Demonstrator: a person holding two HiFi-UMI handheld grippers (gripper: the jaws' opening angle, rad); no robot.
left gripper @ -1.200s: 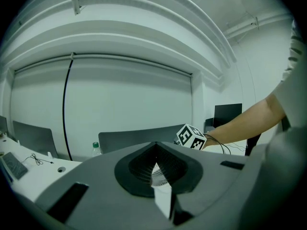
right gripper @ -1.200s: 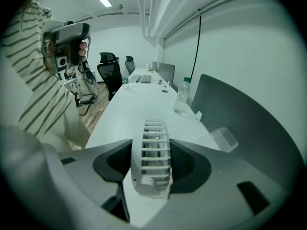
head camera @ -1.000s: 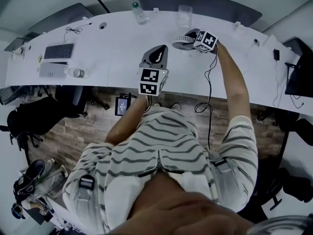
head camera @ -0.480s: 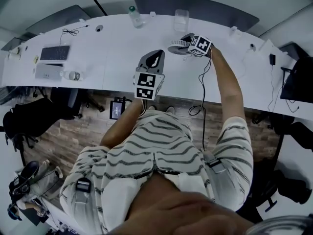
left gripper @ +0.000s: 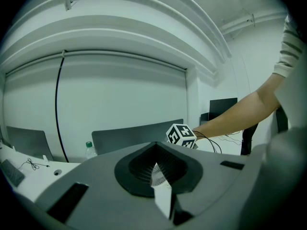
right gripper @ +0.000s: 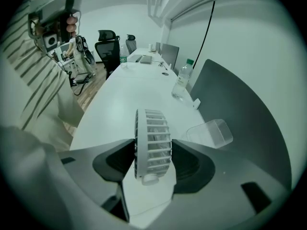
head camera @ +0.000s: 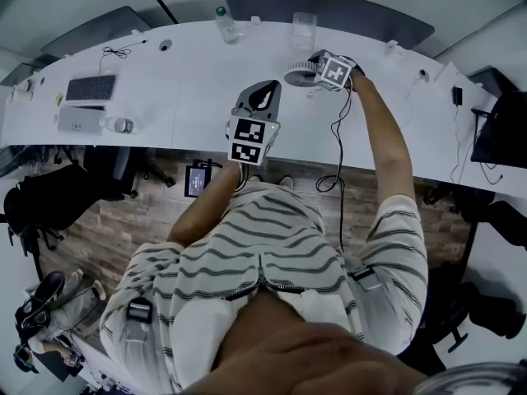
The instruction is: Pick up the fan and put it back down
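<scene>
A small white round fan (head camera: 300,75) with a slatted grille is at the far side of the white desk (head camera: 189,81). My right gripper (head camera: 315,71) is shut on the fan. In the right gripper view the fan (right gripper: 152,138) stands edge-on between the two dark pads of that gripper (right gripper: 153,153), which press its two faces. I cannot tell whether its foot touches the desk. A dark cable (head camera: 338,151) hangs from near the fan over the desk's front edge. My left gripper (head camera: 261,97) is held over the desk, nearer me, shut and empty (left gripper: 160,174).
A water bottle (head camera: 224,25) and a clear plastic container (head camera: 303,30) stand behind the fan, by a grey divider panel (head camera: 346,11). A keyboard (head camera: 90,87) lies far left. Office chairs (right gripper: 106,44) stand beyond the desk's end.
The head view has shifted a little. My right gripper and the fan have moved only slightly over the desk; the left gripper holds its place.
</scene>
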